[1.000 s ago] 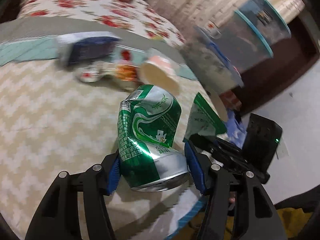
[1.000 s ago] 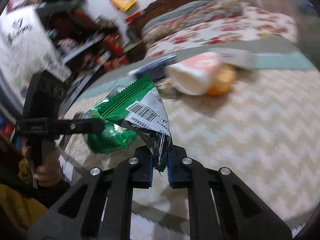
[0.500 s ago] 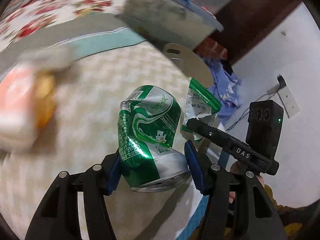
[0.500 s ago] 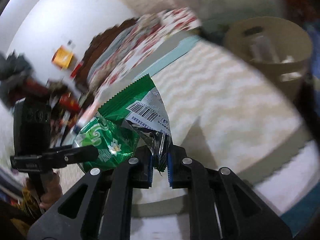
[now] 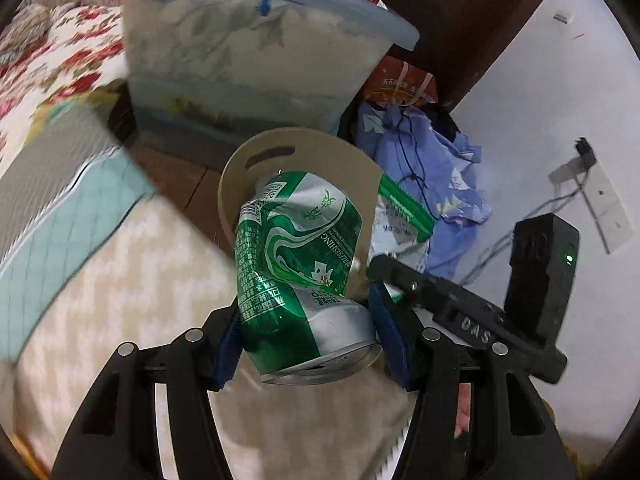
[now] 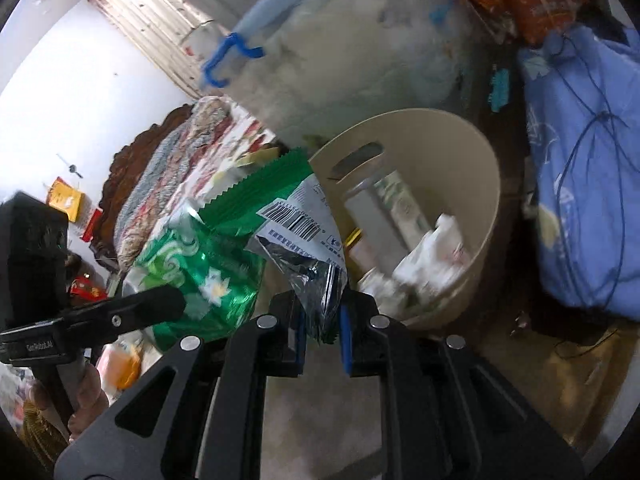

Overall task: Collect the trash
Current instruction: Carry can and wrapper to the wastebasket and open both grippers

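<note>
A crushed green and silver can (image 5: 296, 248) is clamped between the blue pads of my left gripper (image 5: 308, 340), which is shut on it. Just behind the can stands a beige bin (image 5: 304, 148). The right wrist view looks into the bin (image 6: 484, 200), which holds bottles and crumpled paper. A green snack wrapper (image 6: 280, 196) with a barcode stands up between the pads of my right gripper (image 6: 322, 336), in front of the bin's rim. Those jaws are opening, and the wrapper still sits between the pads. The can (image 6: 200, 276) hangs to the wrapper's left.
A clear storage tub (image 5: 248, 60) with blue clips stands behind the bin. A blue cloth bag (image 5: 432, 168) with cords lies to its right against a dark wooden panel. The bed's chevron blanket (image 5: 120, 300) is below left. A hand (image 6: 86, 396) holds the left gripper.
Both grippers have swung away from the bed towards the beige bin, carrying the can and the wrapper. The gap between the right pads has widened slightly.
</note>
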